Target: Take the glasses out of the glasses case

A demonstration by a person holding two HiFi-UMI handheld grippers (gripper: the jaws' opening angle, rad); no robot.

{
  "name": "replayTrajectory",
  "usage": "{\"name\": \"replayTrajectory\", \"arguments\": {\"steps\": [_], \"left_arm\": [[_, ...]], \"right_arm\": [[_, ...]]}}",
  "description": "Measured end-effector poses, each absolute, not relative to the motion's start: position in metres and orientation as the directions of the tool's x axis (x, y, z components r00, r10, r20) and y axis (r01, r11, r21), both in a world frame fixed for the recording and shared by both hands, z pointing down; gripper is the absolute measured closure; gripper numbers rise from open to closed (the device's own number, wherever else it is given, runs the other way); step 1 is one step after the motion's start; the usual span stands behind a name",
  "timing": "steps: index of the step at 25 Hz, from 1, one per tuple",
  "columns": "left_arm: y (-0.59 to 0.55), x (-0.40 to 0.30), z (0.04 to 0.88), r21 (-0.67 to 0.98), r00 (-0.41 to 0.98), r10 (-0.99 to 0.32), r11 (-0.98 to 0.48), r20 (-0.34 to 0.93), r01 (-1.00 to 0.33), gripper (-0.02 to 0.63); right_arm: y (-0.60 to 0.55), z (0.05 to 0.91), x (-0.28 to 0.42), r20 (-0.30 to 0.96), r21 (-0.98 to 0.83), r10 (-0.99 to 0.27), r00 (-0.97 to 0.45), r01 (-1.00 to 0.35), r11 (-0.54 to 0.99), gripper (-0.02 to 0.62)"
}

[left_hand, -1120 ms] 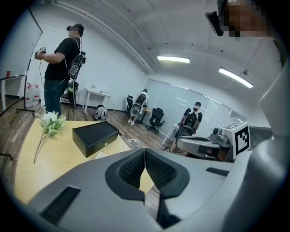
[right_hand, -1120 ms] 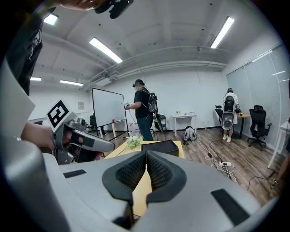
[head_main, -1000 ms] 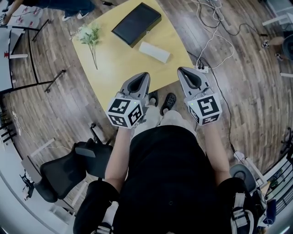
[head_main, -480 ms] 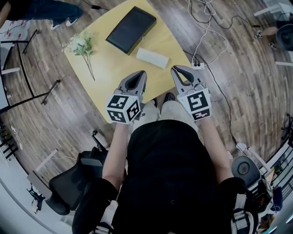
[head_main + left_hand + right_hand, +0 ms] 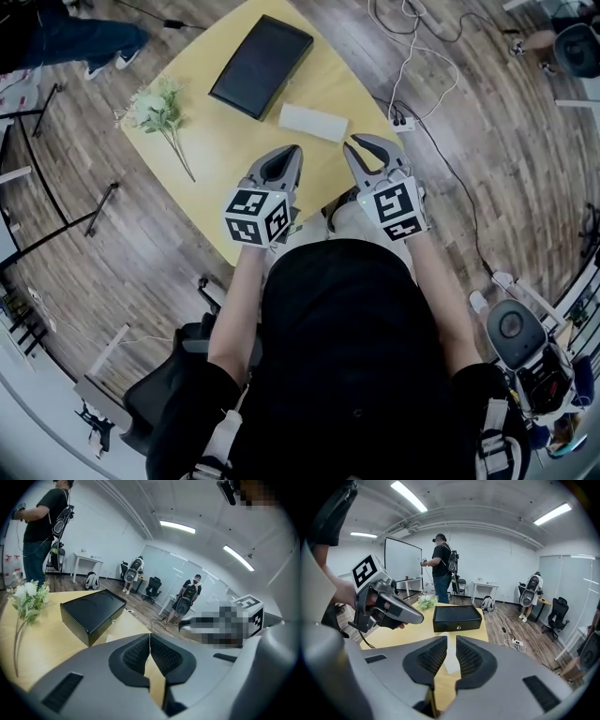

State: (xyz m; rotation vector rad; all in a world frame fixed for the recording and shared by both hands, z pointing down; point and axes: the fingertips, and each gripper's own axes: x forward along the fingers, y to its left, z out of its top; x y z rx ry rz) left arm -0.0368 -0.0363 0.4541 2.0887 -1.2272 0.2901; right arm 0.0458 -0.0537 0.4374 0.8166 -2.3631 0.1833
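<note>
A white oblong case [image 5: 313, 122] lies on the yellow table [image 5: 225, 150], and a shut black box [image 5: 261, 66] with a small front latch sits beyond it. My left gripper [image 5: 292, 150] hovers over the table's near edge, just short of the white case, with its jaws shut and empty [image 5: 150, 637]. My right gripper [image 5: 359, 142] hangs beside it on the right. Its jaws have just been opening and stand a little apart with nothing between them [image 5: 451, 641]. Through that gap the white case [image 5: 451, 660] shows, and the black box [image 5: 457, 617] sits behind it.
A sprig of white flowers [image 5: 155, 108] lies on the table's left side. Cables and a power strip [image 5: 403, 122] run over the wooden floor to the right. An office chair [image 5: 169, 394] stands behind on the left. Several people stand in the room's background.
Both grippers have come down and forward, closer to the white case. The right jaws, shut before, now show a narrow gap.
</note>
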Motion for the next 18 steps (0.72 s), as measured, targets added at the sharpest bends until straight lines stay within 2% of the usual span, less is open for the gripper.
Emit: {"name": "replayTrajectory", "arguments": {"steps": [8, 18], "left_arm": [[-0.045, -0.036, 0.488, 0.494, 0.599, -0.608, -0.358, 0.521, -0.793, 0.583], [-0.059, -0.038, 0.529, 0.486, 0.582, -0.565, -0.33, 0.585, -0.809, 0.583]], "right_arm": [[-0.062, 0.469, 0.032, 0.658, 0.085, -0.497, -0.566, -0.599, 0.796, 0.48], [-0.074, 0.506, 0.032, 0.702, 0.099, -0.479, -0.527, -0.593, 0.799, 0.413]]}}
